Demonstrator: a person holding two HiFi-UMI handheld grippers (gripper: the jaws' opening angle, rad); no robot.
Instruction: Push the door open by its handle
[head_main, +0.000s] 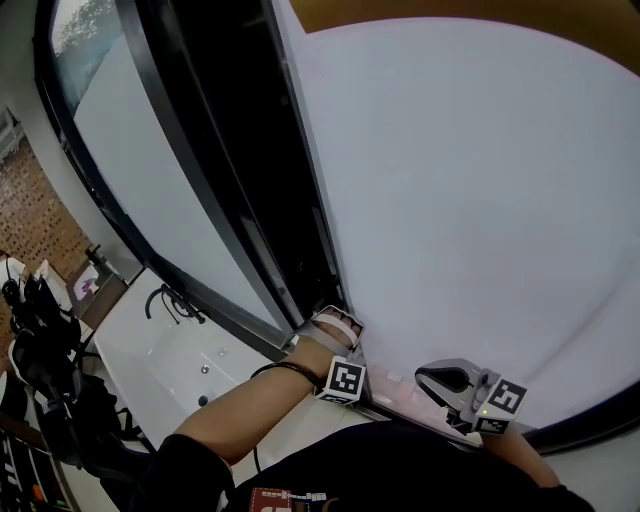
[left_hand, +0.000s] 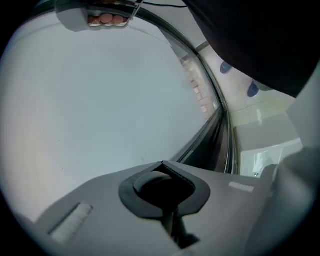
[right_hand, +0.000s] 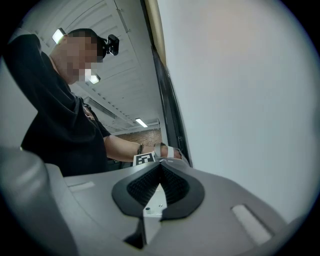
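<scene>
The door is a wide white panel (head_main: 480, 200) with a dark upright edge strip (head_main: 290, 200). I cannot make out a handle in any view. My left gripper (head_main: 335, 328) is at the foot of that dark strip, against the door's edge, and its jaws are shut with nothing visible between them. In the left gripper view the gripper (left_hand: 162, 165) faces the white panel (left_hand: 100, 100). My right gripper (head_main: 435, 378) hangs lower and to the right, close to the panel, with its ridged pads (right_hand: 172, 185) meeting at the tips and empty. The right gripper view shows the left gripper (right_hand: 167, 151) at the dark strip.
A glass pane (head_main: 150, 170) in a dark frame stands left of the door. Beyond it lie a white basin with a black tap (head_main: 165, 300), a brick wall (head_main: 40, 210) and dark gear (head_main: 40, 340). The person's dark-sleeved body (right_hand: 55, 125) fills the left of the right gripper view.
</scene>
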